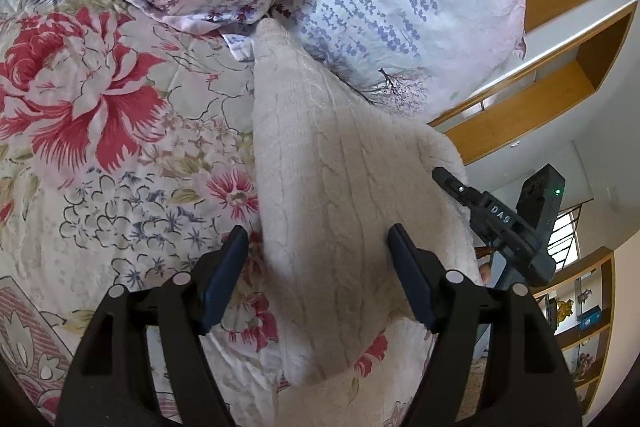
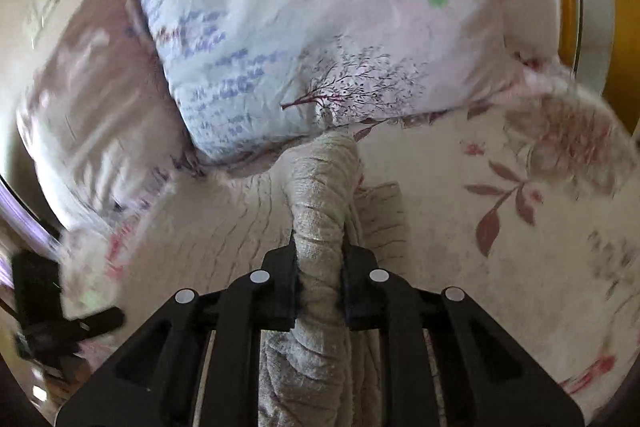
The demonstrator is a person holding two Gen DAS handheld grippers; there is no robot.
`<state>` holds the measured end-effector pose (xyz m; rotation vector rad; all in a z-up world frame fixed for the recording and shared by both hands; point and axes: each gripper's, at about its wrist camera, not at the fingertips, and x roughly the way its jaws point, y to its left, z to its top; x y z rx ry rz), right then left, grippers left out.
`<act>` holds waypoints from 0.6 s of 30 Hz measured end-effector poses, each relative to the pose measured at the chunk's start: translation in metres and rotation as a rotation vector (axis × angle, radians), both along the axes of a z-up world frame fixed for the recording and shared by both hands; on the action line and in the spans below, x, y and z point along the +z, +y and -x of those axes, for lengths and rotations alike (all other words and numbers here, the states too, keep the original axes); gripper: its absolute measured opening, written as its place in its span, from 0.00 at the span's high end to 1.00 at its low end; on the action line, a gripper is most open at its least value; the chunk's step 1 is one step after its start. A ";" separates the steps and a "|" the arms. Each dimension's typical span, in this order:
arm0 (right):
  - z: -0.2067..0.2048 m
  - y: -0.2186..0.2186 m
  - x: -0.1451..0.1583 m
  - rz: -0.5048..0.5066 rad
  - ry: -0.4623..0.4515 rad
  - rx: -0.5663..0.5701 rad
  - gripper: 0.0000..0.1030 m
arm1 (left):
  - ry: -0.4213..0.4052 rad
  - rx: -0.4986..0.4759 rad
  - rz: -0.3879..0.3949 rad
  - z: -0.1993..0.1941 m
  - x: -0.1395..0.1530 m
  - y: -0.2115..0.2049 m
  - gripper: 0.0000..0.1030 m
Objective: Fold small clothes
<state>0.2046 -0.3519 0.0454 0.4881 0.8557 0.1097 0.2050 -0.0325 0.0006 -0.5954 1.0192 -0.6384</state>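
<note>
- Item: cream cable-knit garment (image 1: pixel 320 163), small, lying on the floral bedspread (image 1: pixel 100 107). In the left wrist view its long axis runs from 6 o'clock up toward 12 o'clock, narrowing to a tip that touches the lavender-print pillow (image 1: pixel 400 7).
- Left gripper (image 1: pixel 316 247): our jaws stand apart and empty, hovering over the near end of the garment. One finger sits at its 9 o'clock edge, the other over its middle; neither pad appears to press on it.
- Right gripper (image 2: pixel 319 267): our jaws are clamped on a bunched fold of the same knit, which rises between the fingers toward 12 o'clock and ends just short of the pillow.
- The right gripper's body shows in the left view at 3 o'clock, at the garment's right edge (image 1: pixel 496 215).
- Deciding relation, in our judgement: the right hand already holds the right edge, so the fold should travel from 3 o'clock toward 9 o'clock, across the long axis. The left hand is nearer the free left edge and best placed to pin it.
- Caution: the right view is blurred at its margins, so the far end is uncertain there.
</note>
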 end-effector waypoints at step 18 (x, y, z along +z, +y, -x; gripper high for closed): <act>0.080 -0.029 0.003 -0.196 0.067 -0.040 0.60 | 0.024 -0.028 -0.031 0.030 0.012 0.007 0.33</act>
